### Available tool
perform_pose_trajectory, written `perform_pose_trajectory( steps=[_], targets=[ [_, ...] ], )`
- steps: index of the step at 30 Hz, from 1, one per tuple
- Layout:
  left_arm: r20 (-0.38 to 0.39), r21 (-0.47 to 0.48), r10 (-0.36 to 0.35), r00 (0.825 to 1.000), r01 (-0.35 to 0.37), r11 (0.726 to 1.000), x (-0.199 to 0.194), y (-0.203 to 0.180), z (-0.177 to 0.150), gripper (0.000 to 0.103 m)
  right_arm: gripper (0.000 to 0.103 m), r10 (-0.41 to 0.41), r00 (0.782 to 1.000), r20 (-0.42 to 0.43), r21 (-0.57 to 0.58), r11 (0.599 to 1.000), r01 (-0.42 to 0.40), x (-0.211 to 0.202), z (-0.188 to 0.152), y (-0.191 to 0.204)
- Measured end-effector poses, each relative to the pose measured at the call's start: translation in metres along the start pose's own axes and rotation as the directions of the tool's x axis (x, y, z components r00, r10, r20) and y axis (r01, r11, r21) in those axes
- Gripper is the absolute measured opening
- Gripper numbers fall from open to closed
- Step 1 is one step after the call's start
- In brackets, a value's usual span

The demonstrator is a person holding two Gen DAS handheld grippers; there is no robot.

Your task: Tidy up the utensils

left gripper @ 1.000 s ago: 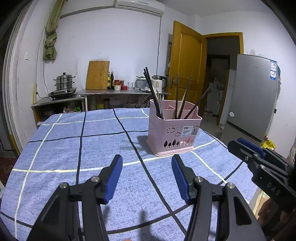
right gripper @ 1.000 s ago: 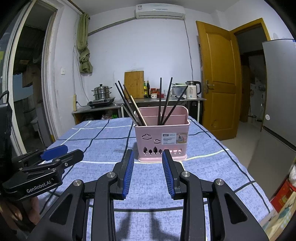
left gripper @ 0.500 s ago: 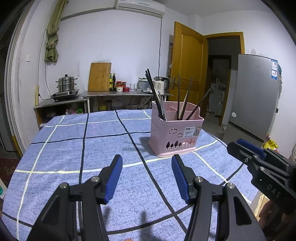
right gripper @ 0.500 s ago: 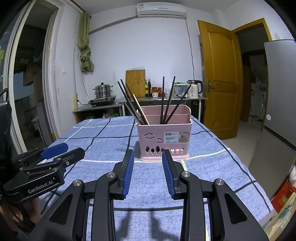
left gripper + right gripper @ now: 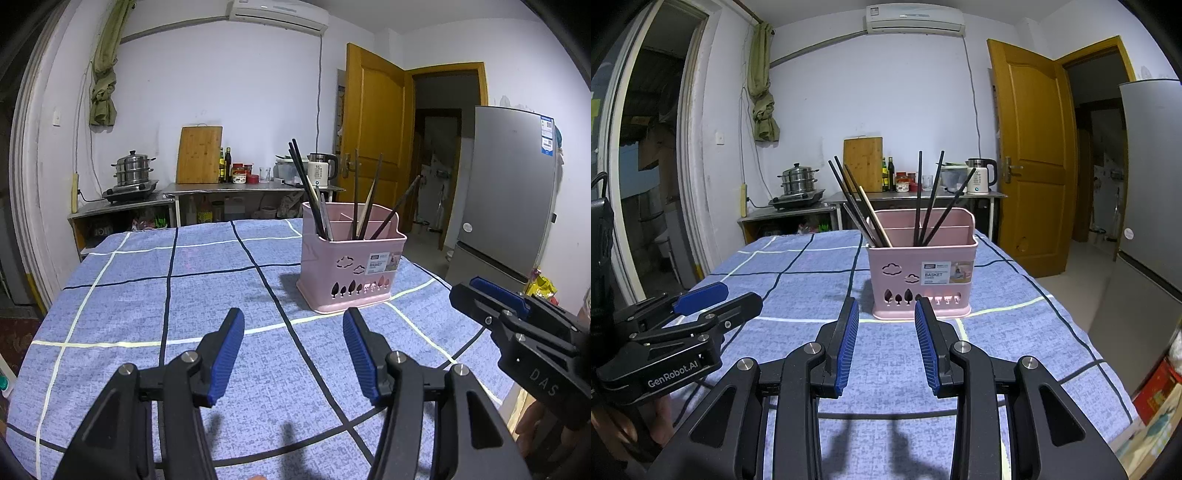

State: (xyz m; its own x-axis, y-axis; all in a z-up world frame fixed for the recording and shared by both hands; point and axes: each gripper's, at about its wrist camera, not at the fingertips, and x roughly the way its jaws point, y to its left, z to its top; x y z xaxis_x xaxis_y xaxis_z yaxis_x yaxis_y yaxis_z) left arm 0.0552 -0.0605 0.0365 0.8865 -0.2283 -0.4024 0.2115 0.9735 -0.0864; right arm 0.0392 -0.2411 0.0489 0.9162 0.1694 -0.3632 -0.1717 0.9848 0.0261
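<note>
A pink utensil basket (image 5: 349,271) (image 5: 921,275) stands on the blue checked tablecloth (image 5: 184,295) (image 5: 798,280). Dark chopsticks (image 5: 308,188) (image 5: 849,201) lean in its left compartment with one pale chopstick (image 5: 875,218); more dark chopsticks (image 5: 369,205) (image 5: 932,197) stand in the right one. My left gripper (image 5: 293,325) is open and empty, hovering over the cloth short of the basket. My right gripper (image 5: 885,312) is open and empty too, just in front of the basket. Each gripper shows at the other view's edge: right gripper (image 5: 491,295), left gripper (image 5: 713,299).
A steel counter (image 5: 251,190) at the back wall carries a steamer pot (image 5: 131,171), a cutting board (image 5: 199,155), bottles and a kettle (image 5: 321,173). A wooden door (image 5: 373,136) and a grey fridge (image 5: 513,192) stand to the right. The table edge drops off at right.
Both views have shifted slightly, so the basket sits a little further right and lower in the frames. The jaws of both grippers keep the same gap.
</note>
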Motion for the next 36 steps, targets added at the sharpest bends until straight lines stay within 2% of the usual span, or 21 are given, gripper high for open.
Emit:
perform_pose_trajectory(
  steps=[36],
  targets=[
    [-0.005, 0.011, 0.005, 1.000, -0.005, 1.000, 0.0004, -0.0036, -0.0018, 0.061, 0.033, 0.001, 1.000, -0.008, -0.002, 1.000, -0.001, 0.0021, -0.0010, 0.0002]
  ],
)
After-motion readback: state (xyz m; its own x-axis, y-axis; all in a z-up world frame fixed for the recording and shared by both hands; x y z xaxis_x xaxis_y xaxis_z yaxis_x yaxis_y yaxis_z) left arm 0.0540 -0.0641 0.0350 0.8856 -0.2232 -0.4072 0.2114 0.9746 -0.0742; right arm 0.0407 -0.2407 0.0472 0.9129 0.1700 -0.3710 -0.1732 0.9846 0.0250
